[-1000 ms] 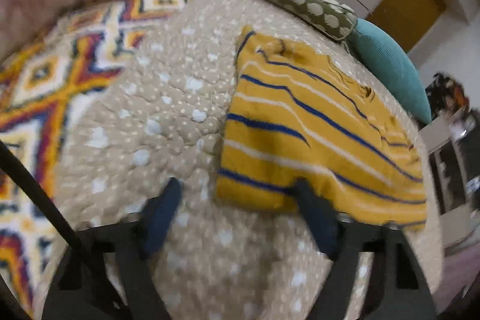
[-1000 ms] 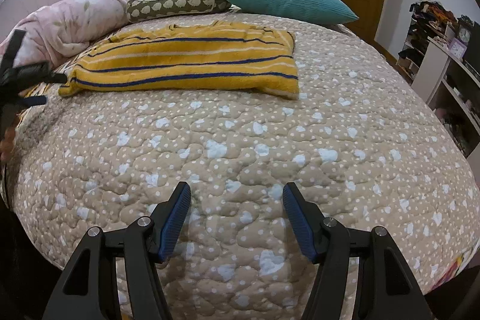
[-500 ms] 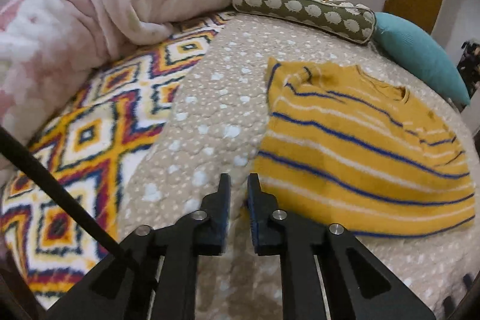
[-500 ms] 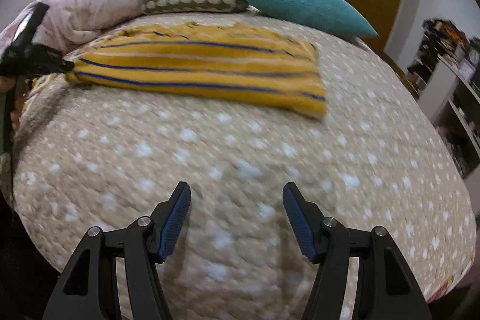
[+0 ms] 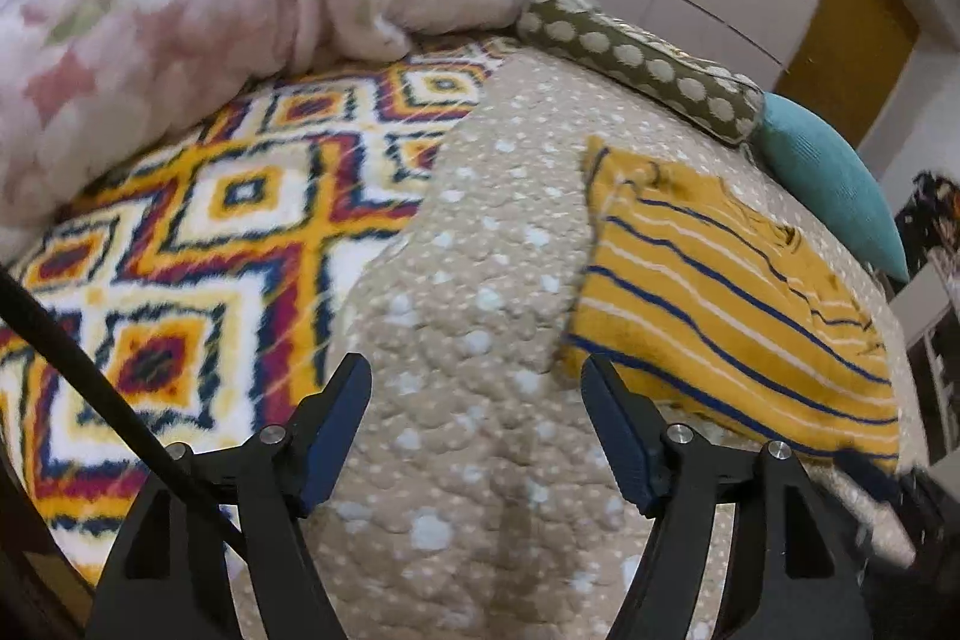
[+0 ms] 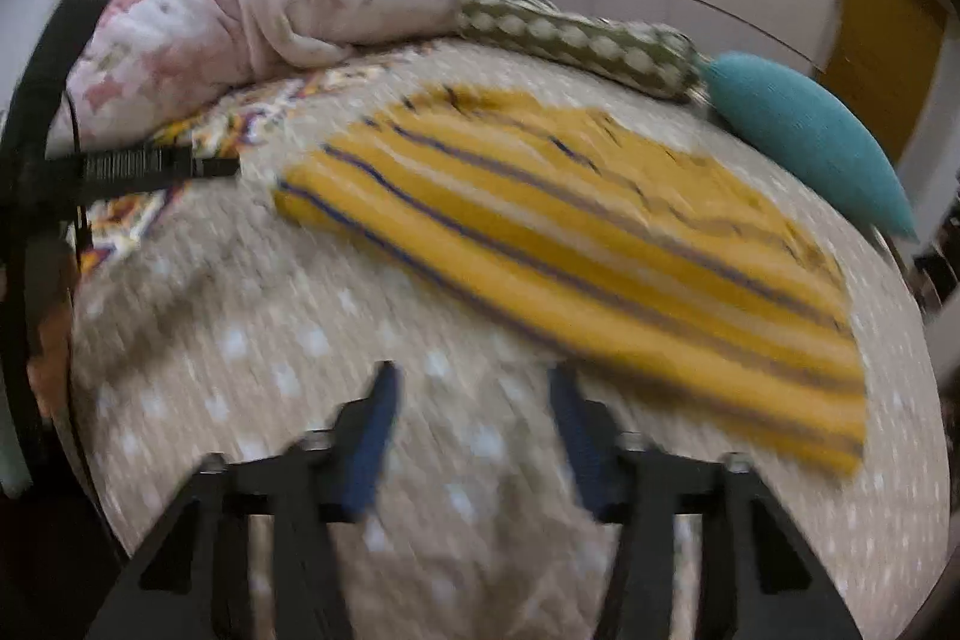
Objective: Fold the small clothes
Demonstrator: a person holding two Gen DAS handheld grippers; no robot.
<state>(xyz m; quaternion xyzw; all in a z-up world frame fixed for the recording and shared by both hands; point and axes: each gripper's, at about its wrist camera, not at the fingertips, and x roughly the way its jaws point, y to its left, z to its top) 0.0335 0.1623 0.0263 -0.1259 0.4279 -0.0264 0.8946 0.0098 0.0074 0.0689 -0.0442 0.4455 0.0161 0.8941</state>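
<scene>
The yellow striped sweater [image 5: 738, 316] lies flat on the beige dotted quilt [image 5: 480, 280] that covers the bed, already doubled into a long band, which suggests at least one fold is complete and a further fold across its length is pending. Its short end faces the left claw [image 5: 474, 418]; its long edge faces the right claw [image 6: 471, 427].

Left claw: its jaws have just been opening and stand wide apart with only quilt between them. The right-hand finger sits just beside the sweater's near corner without touching it. This placement reads as a line-up on that corner.

Right claw: its jaws have just been closing and stand partly apart. Nothing is between them; the sweater edge lies just beyond the fingertips. This reads as an approach to the long edge.

The pink floral comforter [image 5: 210, 10], the spotted olive bolster [image 5: 636, 64] and the teal pillow [image 5: 834, 184] sit at the far side of the bed, away from the working area. A patterned blanket [image 5: 198, 232] lies beside the quilt.

Limits of view:
- The right wrist view is motion-blurred; stripe and seam detail is unreadable.
- Sleeves and collar cannot be located with certainty.
- The far lower corner of the sweater is cut off behind the left claw's frame.
- Items by the doorway are too small to identify.
</scene>
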